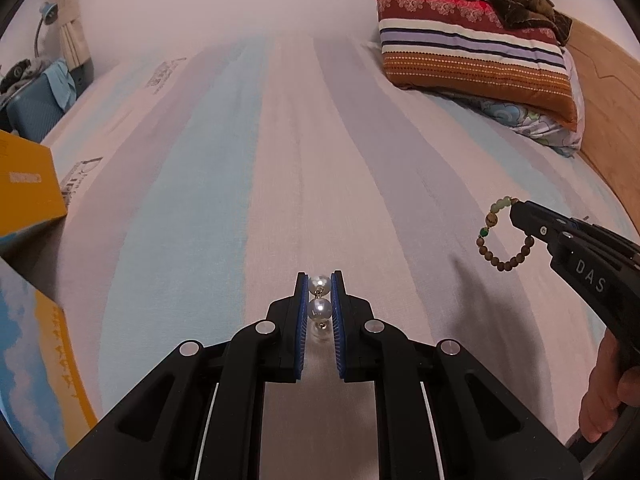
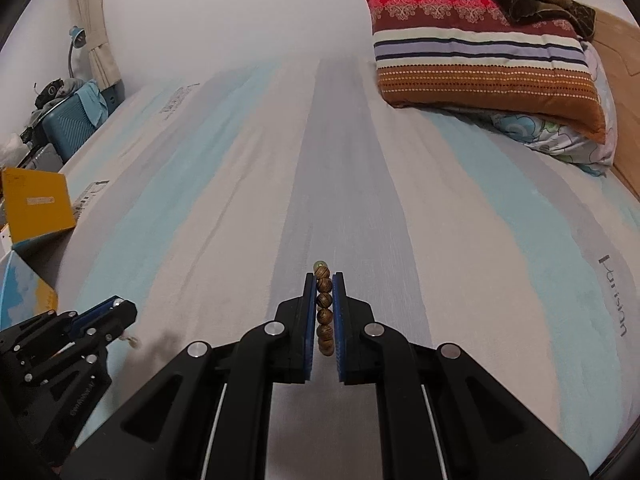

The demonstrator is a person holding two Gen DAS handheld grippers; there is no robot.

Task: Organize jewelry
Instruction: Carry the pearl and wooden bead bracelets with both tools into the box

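Holding two items of jewelry aloft over the bed (image 1: 280,160), one per claw.

Item 1: pearl piece (image 1: 319,300), white beads on small gilt links. Location: clenched between the blue pads of the left claw (image 1: 319,286), its string running along the fingers, one pearl at the tips, one mid-pad, a third lower down. In the right wrist view a short end of it (image 2: 134,342) dangles under the left claw (image 2: 120,312).

Item 2: wooden-bead bracelet (image 1: 502,236), brown beads with a few green and pale ones. Location: gripped by the right claw (image 2: 324,280), the loop edge-on between the pads, its row of beads in line with the fingers, a greenish bead just past the tips. From the left wrist view the free part of the loop hangs out to the side of the right claw (image 1: 516,210).

Landmark: yellow box (image 2: 40,204), at the bed's left edge, with a blue-and-yellow box (image 1: 36,360) close by it. Whether either is meant for jewelry cannot be told.

Governing relation, as a judgement: the yellow box lies ahead and to the left of both claws; the left claw is nearer to it, the right claw well apart on the far side. The pearl piece would likely travel first.

Also present: striped pillow (image 1: 472,52), far from the yellow box, at the headboard side.
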